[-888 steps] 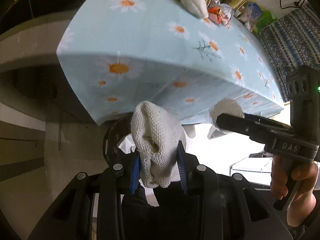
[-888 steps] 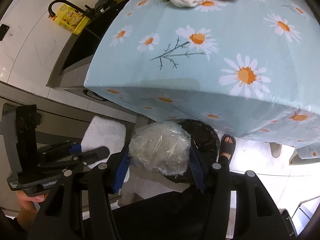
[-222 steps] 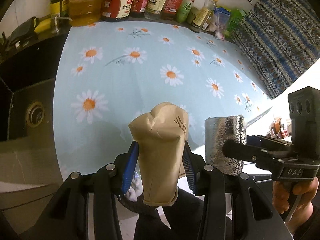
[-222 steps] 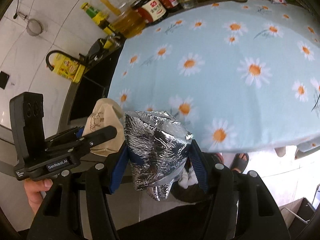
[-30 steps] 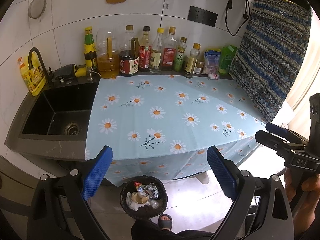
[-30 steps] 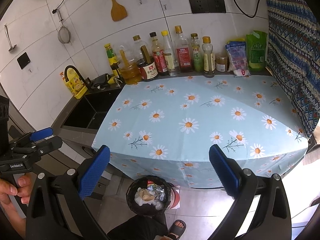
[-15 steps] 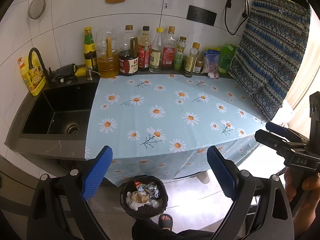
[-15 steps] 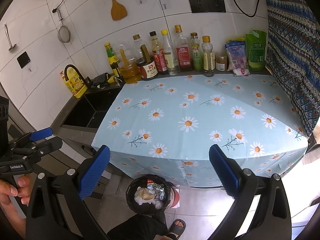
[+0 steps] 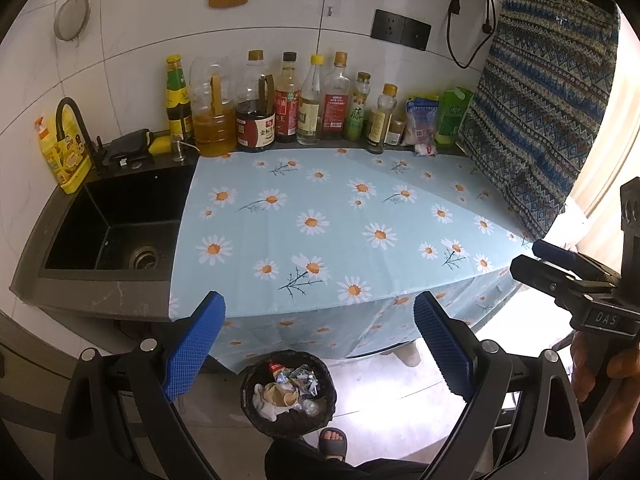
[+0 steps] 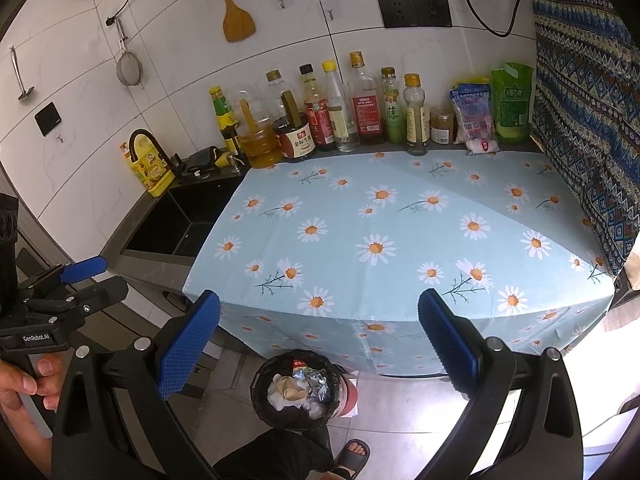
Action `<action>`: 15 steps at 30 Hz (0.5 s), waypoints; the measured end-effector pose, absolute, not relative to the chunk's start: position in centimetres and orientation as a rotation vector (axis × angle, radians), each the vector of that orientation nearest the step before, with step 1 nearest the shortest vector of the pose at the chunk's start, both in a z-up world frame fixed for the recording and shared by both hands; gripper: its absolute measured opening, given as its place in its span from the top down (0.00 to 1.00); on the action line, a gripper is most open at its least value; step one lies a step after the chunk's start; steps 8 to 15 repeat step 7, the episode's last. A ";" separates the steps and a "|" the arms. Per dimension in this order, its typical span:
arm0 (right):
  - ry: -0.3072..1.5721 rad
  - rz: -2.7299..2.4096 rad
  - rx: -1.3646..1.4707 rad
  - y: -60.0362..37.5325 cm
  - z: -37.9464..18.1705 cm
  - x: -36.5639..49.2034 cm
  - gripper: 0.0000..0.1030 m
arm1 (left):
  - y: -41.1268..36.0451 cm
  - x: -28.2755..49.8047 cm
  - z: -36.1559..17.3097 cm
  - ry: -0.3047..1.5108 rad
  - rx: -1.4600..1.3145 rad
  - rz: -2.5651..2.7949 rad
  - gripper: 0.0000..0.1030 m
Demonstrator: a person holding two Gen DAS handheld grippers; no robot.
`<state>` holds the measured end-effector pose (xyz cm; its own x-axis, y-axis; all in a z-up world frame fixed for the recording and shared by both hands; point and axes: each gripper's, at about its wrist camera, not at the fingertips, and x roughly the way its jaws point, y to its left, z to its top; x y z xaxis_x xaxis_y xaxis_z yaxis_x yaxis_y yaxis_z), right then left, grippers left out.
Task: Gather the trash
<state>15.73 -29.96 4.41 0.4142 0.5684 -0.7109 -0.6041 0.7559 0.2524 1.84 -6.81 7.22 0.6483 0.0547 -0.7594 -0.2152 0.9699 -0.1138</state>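
Observation:
A black-lined trash bin stands on the floor in front of the counter, holding crumpled paper, foil and wrappers. It also shows in the right wrist view. My left gripper is open and empty, held high above the bin. My right gripper is open and empty too, at the same height. Each gripper shows at the edge of the other's view: the right one, the left one. The daisy tablecloth bears no trash.
A row of sauce and oil bottles and some packets line the back wall. A black sink with a faucet lies left. A patterned cloth hangs right. My sandalled foot is by the bin.
In the last second, nothing visible. Earlier the grippers held a paper cup and a foil wrapper; both are now empty and pulled back high above the counter.

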 end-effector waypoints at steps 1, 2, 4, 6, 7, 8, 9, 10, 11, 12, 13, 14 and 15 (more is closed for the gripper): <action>0.873 0.737 -0.049 -29.8 4.4 15.7 0.05 | -6.8 1.9 7.2 0.858 -0.200 0.155 0.10; 0.873 0.736 -0.050 -29.9 4.4 15.7 0.05 | -6.8 2.0 7.2 0.861 -0.200 0.158 0.10; 0.875 0.738 -0.049 -29.9 4.4 15.9 0.05 | -6.8 2.0 7.1 0.866 -0.201 0.162 0.10; 0.875 0.737 -0.048 -29.9 4.3 15.9 0.05 | -6.8 2.1 7.0 0.867 -0.204 0.166 0.10; 0.876 0.738 -0.049 -29.9 4.3 15.9 0.05 | -6.8 2.1 6.9 0.870 -0.205 0.169 0.10; 0.876 0.738 -0.049 -29.9 4.3 15.9 0.05 | -6.8 2.1 6.9 0.870 -0.205 0.169 0.10; 0.876 0.738 -0.049 -29.9 4.3 15.9 0.05 | -6.8 2.1 6.9 0.870 -0.205 0.169 0.10; 0.876 0.738 -0.049 -29.9 4.3 15.9 0.05 | -6.8 2.1 6.9 0.870 -0.205 0.169 0.10; 0.876 0.738 -0.049 -29.9 4.3 15.9 0.05 | -6.8 2.1 6.9 0.870 -0.205 0.169 0.10; 0.876 0.738 -0.049 -29.9 4.3 15.9 0.05 | -6.8 2.1 6.9 0.870 -0.205 0.169 0.10; 0.876 0.738 -0.049 -29.9 4.3 15.9 0.05 | -6.8 2.1 6.9 0.870 -0.205 0.169 0.10; 0.876 0.738 -0.049 -29.9 4.3 15.9 0.05 | -6.8 2.1 6.9 0.870 -0.205 0.169 0.10; 0.876 0.738 -0.049 -29.9 4.3 15.9 0.05 | -6.8 2.1 6.9 0.870 -0.205 0.169 0.10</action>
